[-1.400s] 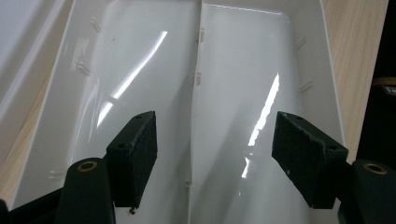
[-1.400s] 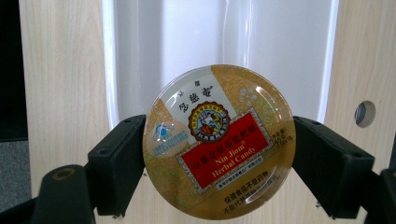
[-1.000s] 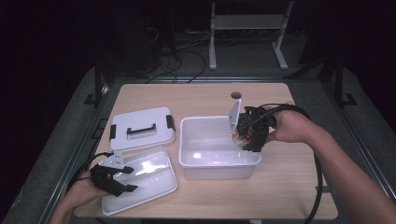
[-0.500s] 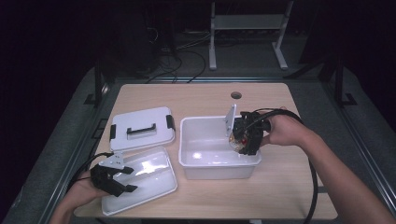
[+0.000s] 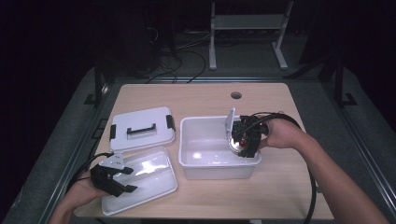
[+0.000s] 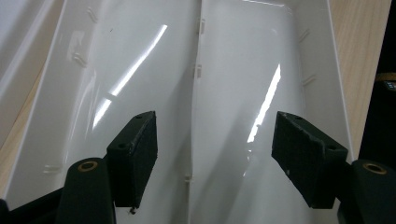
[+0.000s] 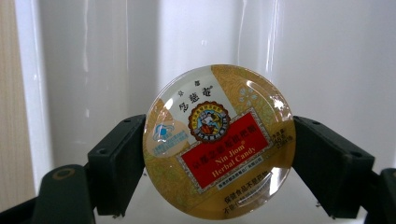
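A round candy tin (image 7: 218, 140) with a gold and red label is clamped between the jaws of my right gripper (image 7: 218, 161), held over the inside of a white plastic bin (image 7: 327, 70). From above, that right gripper (image 5: 240, 140) hangs at the right inner wall of the bin (image 5: 205, 165), with the tin (image 5: 235, 145) just showing. My left gripper (image 5: 122, 182) is open above a shallow white tray (image 5: 154, 175) at the table's front left. Its pads (image 6: 133, 156) stand wide apart over the tray's glossy floor (image 6: 233, 70), holding nothing.
A white lid (image 5: 140, 128) with a black handle and side clips lies flat behind the tray. A cable hole (image 5: 236, 95) is at the back of the wooden table (image 5: 280, 186). Black cables trail from both grippers.
My right gripper has carried the tin forward and down along the bin's right side, lower into the bin. The left gripper has stayed put over the tray.
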The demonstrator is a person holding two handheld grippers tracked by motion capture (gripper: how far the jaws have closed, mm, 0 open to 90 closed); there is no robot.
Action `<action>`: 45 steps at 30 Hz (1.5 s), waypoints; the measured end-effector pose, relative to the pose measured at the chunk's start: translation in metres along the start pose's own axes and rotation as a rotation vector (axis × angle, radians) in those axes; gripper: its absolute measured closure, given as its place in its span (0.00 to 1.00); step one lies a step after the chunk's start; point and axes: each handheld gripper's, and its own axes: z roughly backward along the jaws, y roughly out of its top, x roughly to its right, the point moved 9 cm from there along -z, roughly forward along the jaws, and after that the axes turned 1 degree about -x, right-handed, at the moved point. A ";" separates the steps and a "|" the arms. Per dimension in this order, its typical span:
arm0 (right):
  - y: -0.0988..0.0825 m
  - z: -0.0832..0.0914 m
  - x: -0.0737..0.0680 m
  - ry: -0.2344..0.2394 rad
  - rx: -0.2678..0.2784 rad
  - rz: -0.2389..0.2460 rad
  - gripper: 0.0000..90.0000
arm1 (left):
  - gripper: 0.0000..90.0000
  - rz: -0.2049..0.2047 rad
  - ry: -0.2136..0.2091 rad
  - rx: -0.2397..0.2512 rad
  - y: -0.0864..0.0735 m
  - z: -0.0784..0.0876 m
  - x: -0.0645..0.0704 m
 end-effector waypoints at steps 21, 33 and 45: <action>0.001 -0.018 -0.002 0.035 -0.009 -0.022 0.23 | 0.34 -0.001 -0.006 -0.009 -0.001 -0.003 0.001; 0.000 -0.019 -0.002 0.040 -0.016 -0.029 0.23 | 0.34 0.001 -0.012 -0.013 -0.002 -0.004 0.001; 0.006 -0.020 0.001 0.041 0.000 -0.043 0.22 | 0.34 -0.001 -0.011 -0.016 -0.003 -0.003 0.001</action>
